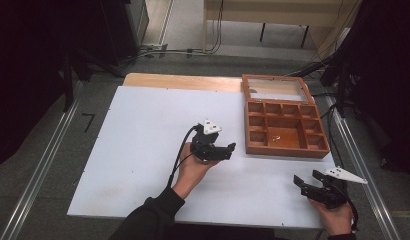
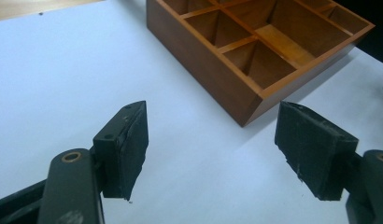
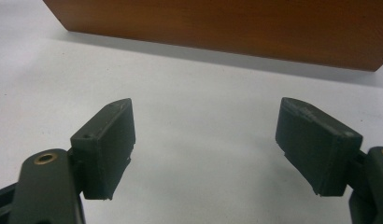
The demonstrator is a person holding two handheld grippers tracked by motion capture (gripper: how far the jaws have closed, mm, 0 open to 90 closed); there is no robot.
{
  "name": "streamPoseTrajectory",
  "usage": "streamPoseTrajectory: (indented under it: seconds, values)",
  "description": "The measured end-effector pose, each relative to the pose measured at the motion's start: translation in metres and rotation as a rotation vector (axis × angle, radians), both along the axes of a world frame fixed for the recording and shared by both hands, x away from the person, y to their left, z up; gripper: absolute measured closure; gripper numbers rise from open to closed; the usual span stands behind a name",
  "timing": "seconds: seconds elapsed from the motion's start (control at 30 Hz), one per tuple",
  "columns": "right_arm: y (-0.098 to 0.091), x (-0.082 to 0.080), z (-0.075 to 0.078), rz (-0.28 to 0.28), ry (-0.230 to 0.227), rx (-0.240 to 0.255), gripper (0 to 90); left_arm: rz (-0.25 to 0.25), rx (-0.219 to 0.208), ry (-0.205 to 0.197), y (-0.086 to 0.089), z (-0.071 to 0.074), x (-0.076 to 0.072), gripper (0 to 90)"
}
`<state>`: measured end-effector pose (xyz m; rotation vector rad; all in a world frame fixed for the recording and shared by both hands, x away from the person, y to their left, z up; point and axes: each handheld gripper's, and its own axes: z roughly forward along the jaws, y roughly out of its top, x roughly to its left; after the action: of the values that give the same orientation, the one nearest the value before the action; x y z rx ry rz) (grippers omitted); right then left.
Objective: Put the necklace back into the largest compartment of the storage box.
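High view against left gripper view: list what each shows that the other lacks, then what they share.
High view alone: the box's open glass lid, a small object in the large compartment, both hands, the right claw near the table's front edge.

Left gripper view alone: a close look at its own open pads.

Shared: the wooden compartment box on the white tabletop, and the left claw beside it.

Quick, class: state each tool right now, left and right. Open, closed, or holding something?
Left tool: open, holding nothing.
Right tool: open, holding nothing.
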<state>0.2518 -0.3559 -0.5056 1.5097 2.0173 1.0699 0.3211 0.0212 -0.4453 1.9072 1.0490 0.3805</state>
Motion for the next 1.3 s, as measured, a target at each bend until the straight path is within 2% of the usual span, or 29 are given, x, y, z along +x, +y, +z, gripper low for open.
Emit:
streamPoseTrajectory:
  seconds: [0.1, 0.2, 0.43, 0.7, 1.3]
  values:
    - [0.000, 0.000, 0.000, 0.000, -0.001, -0.001, 18.3, 0.014, -0.009, 0.002, 0.009, -0.002, -0.003, 25.4]
    - [0.000, 0.000, 0.000, 0.000, 0.000, -0.003, 18.3, 0.031, 0.007, -0.007, 0.017, -0.004, -0.008, 24.8]
    - [0.001, 0.000, 0.000, 0.000, 0.001, -0.004, 18.3, 0.061, 0.006, -0.013, 0.036, -0.009, -0.018, 24.3]
    - [0.001, 0.000, 0.000, 0.002, 0.000, -0.006, 18.3, 0.102, -0.023, -0.003, 0.059, -0.014, -0.029, 24.1]
    - [0.002, 0.000, 0.000, 0.003, 0.002, -0.009, 18.3, 0.186, -0.025, 0.010, 0.100, -0.025, -0.046, 24.2]
